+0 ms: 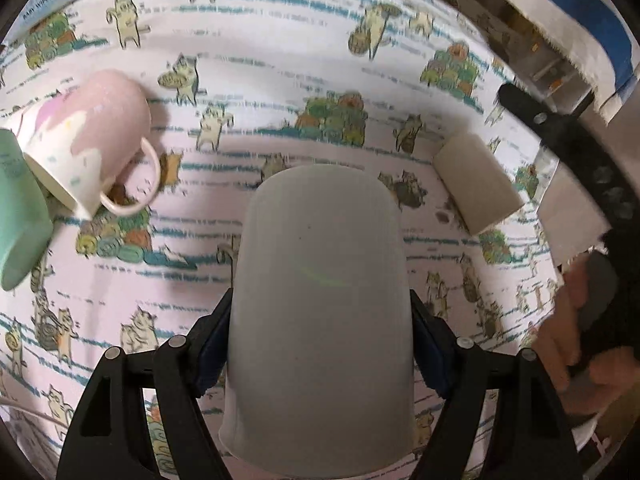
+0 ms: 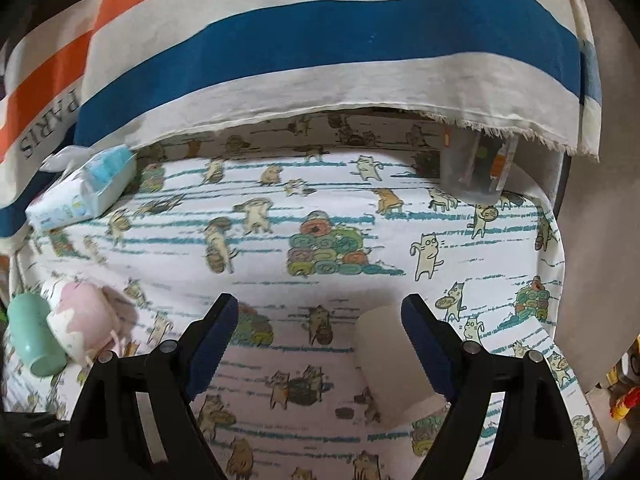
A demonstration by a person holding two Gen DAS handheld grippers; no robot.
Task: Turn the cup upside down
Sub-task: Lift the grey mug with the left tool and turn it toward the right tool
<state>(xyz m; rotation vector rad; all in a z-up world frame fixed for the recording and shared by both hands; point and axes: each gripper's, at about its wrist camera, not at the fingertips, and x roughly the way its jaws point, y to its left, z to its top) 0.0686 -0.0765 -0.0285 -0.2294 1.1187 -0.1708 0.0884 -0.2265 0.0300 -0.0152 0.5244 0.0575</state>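
My left gripper (image 1: 320,340) is shut on a pale grey cup (image 1: 320,312). The cup's closed base points away from the camera and its open rim is nearest the camera. It hangs over the cat-print cloth (image 1: 280,80). My right gripper (image 2: 320,320) is open and empty above the same cloth (image 2: 320,200). A cream cup (image 2: 388,368) lies upside down just inside the right finger, apart from the pads; it also shows in the left wrist view (image 1: 476,184).
A pink-and-white mug (image 1: 88,140) lies tipped against a mint green cup (image 1: 20,208) at the left; both show in the right wrist view (image 2: 84,324) (image 2: 32,336). A baby wipes pack (image 2: 80,192) and a striped cloth (image 2: 320,60) stand at the back.
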